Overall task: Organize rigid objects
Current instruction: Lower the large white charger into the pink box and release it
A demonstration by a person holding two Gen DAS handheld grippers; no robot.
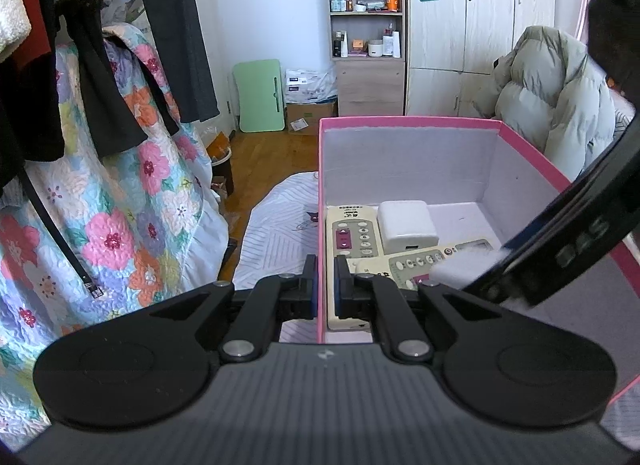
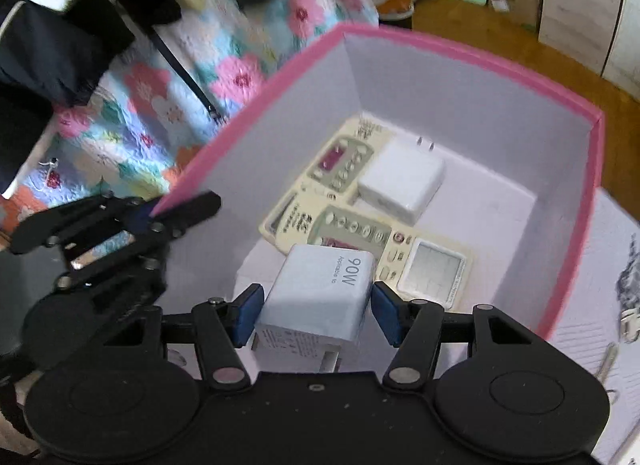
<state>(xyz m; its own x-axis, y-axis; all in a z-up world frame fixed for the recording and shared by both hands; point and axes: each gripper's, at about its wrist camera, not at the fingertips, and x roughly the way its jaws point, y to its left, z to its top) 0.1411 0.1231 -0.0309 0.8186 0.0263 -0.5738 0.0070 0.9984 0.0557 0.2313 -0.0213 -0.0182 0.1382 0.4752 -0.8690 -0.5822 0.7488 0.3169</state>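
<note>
The left hand-held gripper [image 1: 325, 285] pinches the pink cardboard box's [image 1: 408, 120] near-left wall, steadying it, while the right hand-held gripper [image 2: 316, 311] grasps a white cube-shaped charger [image 2: 320, 293] above its floor.

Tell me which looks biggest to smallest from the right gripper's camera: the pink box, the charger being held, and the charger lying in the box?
1. pink box, clearly the biggest.
2. held 90W charger and the charger lying in the box: too alike to rank. The held one looks bigger only because it is nearer the camera.

Bedroom corner with a wooden floor [image 1: 264, 145].
White wall [image 1: 272, 5], open shelf unit [image 1: 366, 17] beside pale wood wardrobes [image 1: 464, 25]; floral quilt [image 1: 120, 225] hangs left, dark clothes [image 1: 80, 65] above it.
</note>
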